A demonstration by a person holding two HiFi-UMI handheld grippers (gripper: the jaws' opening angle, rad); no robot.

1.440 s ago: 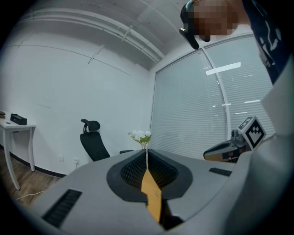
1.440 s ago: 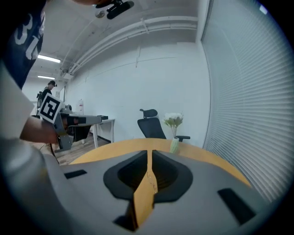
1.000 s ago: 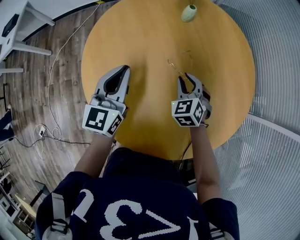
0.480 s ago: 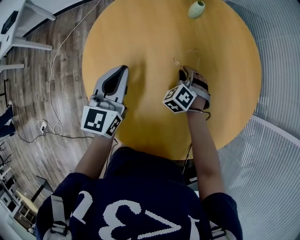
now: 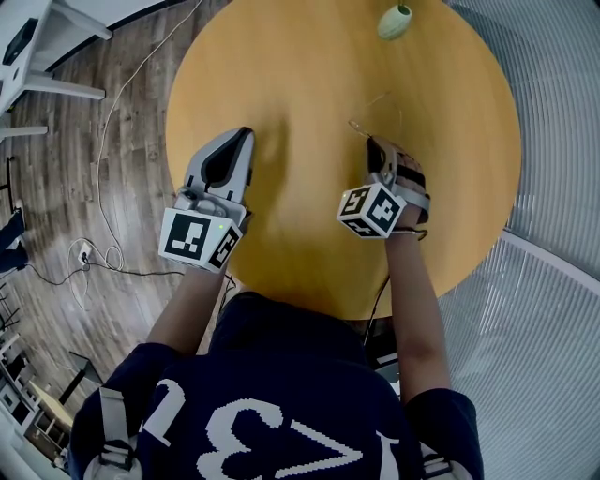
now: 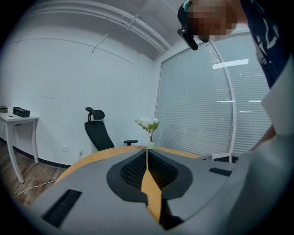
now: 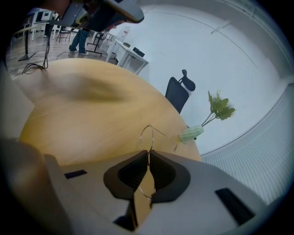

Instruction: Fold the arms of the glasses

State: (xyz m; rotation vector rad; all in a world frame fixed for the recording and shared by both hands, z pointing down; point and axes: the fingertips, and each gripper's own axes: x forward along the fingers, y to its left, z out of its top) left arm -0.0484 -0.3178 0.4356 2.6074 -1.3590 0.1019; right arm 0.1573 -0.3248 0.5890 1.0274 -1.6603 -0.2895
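Note:
Thin gold wire glasses are pinched in my right gripper, which is shut on the frame; one round lens ring sticks out past the tips and another loop shows between the pads. An arm of the glasses reaches toward the vase. In the head view the glasses show faintly over the round wooden table just ahead of my right gripper. My left gripper rests at the table's left side, shut and empty, well apart from the glasses. Its pads meet with nothing between them.
A pale green vase with flowers stands at the table's far edge. A black office chair and a white desk stand beyond the table. White blinds run along the right. Cables lie on the wood floor at left.
My right gripper rolled its marker cube over, sank slightly and carried the glasses a little farther out over the table. The left gripper stayed where it was.

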